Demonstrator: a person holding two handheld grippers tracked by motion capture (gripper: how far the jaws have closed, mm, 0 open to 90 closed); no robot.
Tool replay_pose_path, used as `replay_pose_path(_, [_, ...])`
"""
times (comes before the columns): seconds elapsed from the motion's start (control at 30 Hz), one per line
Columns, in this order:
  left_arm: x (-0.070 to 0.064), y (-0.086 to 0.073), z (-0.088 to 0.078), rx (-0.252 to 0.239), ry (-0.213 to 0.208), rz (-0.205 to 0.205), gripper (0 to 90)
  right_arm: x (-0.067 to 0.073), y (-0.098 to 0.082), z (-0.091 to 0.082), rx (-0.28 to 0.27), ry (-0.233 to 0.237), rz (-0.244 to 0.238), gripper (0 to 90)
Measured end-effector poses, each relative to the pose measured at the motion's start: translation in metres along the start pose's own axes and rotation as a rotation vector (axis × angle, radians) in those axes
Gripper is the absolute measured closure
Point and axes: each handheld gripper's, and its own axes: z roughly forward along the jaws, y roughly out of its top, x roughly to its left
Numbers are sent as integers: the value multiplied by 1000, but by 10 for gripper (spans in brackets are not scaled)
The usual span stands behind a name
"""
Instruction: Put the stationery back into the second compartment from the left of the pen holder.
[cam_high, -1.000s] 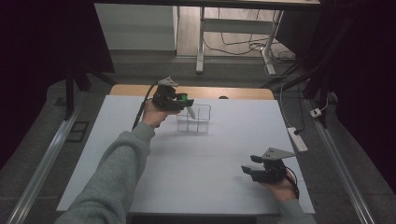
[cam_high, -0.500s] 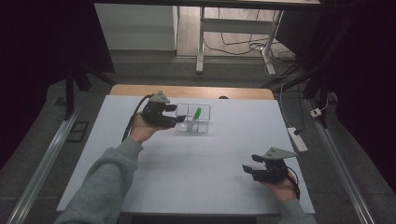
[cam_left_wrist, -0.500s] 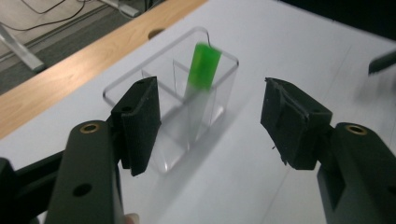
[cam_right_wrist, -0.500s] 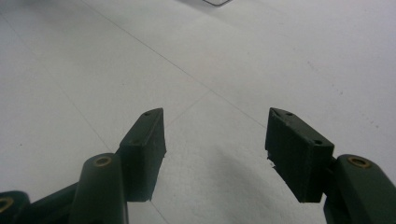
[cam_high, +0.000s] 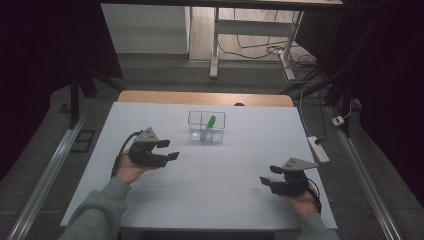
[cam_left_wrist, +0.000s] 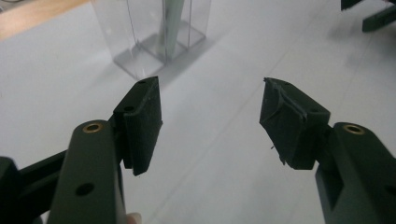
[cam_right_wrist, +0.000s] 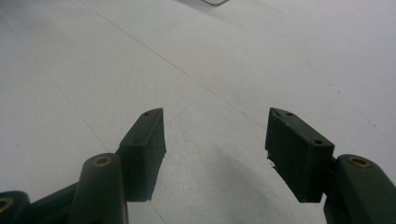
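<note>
A white tabletop (cam_high: 200, 190) lay over a wooden table edge (cam_high: 200, 97) at 12 o'clock. Beyond, a white desk frame (cam_high: 215, 45) stood on grey floor (cam_high: 165, 75), cables (cam_high: 260, 47) trailing; darkness flanked both sides.

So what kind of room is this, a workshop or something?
Probably a lab or recording setup: dark curtains around a white table, cables on the floor, and a lone clear box set out for handheld claws.

Top of the clear container (cam_left_wrist: 149, 35) cut off at 12 o'clock, green marker (cam_left_wrist: 169, 28) inside it blurred, other gripper (cam_left_wrist: 371, 14) clipped at 1 o'clock
</note>
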Motion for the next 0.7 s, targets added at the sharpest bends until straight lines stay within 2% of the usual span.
replay_pose_path(0.13, [-4, -20, -8, 7, 11, -14, 387, -1, 0, 0, -7, 2, 1, 382])
replay_pose_path(0.23, [-7, -35, -13, 22, 38, -21, 387, -1, 0, -1, -7, -5, -1, 382])
replay_pose_path(0.43, [-9, -57, -19, 35, 46, -51, 387, -2, 0, -2, -18, -7, 5, 383])
replay_pose_path(0.7, [-8, -66, -23, 31, 59, -71, 382, -2, 0, -3, -13, -10, 0, 383])
